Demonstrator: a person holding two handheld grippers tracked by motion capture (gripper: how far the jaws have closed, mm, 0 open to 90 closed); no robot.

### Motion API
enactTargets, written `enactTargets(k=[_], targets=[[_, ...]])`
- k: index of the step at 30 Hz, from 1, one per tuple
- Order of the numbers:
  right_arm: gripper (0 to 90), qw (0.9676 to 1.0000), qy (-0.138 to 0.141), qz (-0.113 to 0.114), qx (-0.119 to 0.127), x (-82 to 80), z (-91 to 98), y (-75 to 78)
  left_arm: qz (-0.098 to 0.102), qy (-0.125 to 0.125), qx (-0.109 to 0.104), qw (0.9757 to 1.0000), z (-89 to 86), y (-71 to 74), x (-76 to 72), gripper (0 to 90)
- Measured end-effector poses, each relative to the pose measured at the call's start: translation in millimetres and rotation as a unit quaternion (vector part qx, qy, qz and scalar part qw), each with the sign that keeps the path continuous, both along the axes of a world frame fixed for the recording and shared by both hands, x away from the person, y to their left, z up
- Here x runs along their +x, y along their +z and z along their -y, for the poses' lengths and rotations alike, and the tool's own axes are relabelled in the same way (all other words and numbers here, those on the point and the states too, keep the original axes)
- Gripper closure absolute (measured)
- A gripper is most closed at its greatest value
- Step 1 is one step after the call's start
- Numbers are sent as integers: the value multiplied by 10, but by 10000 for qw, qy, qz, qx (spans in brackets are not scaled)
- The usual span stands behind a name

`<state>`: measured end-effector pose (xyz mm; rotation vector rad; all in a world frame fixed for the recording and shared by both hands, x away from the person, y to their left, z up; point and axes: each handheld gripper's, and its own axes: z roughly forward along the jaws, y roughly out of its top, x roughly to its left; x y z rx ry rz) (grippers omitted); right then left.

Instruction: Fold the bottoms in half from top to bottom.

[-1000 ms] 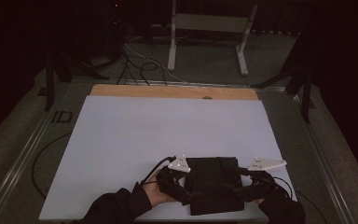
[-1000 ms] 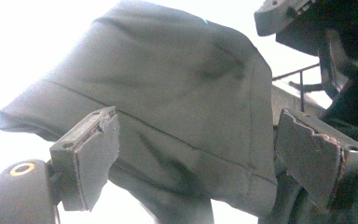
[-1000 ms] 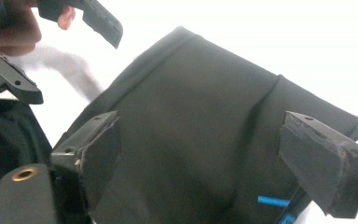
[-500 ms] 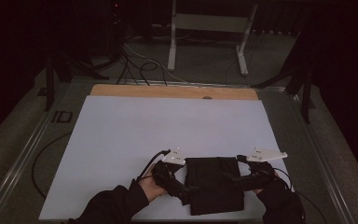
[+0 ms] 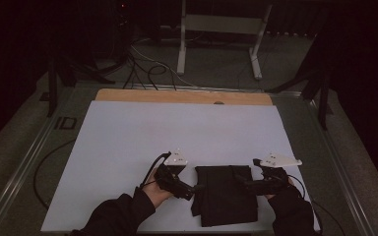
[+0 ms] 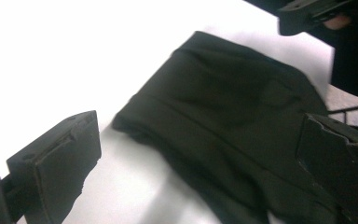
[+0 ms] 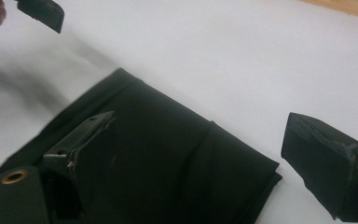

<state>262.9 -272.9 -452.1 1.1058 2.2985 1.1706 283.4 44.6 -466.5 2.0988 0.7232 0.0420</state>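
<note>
On white table (image 5: 128,137), folded black cloth (image 5: 226,194) lies between wide-open, empty left gripper (image 5: 193,189) and right gripper (image 5: 241,183).

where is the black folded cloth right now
In the high view the black folded cloth lies on the white sheet near its front edge, right of centre, between the left gripper and the right gripper.

Matt black cloth (image 5: 226,194) on smooth white sheet (image 5: 128,142), wooden edge (image 5: 182,97)

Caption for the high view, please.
Two hand-held grippers, left and right, both open, flank a folded black cloth on a white sheet.
</note>
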Motion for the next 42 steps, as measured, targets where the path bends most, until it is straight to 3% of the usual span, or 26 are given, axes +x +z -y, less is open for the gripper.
enactTargets(k=[9,25,32,36,42], targets=[[104,9999,-130,1,-101,45,33,-81,-148,219,170,9995,22,-128,22,6],[104,9992,-366,-106,-120,76,118,-165,-447,304,120,9985,128,-250,-42,2],[102,9983,-539,-171,-142,119,137,-245,-691,365,95,9969,202,-316,14,2],[94,9975,-619,-288,-200,149,139,-312,-841,438,161,9954,227,-377,46,2],[94,9951,-690,-678,-217,185,103,-419,-1099,413,176,9929,257,-460,83,2]])
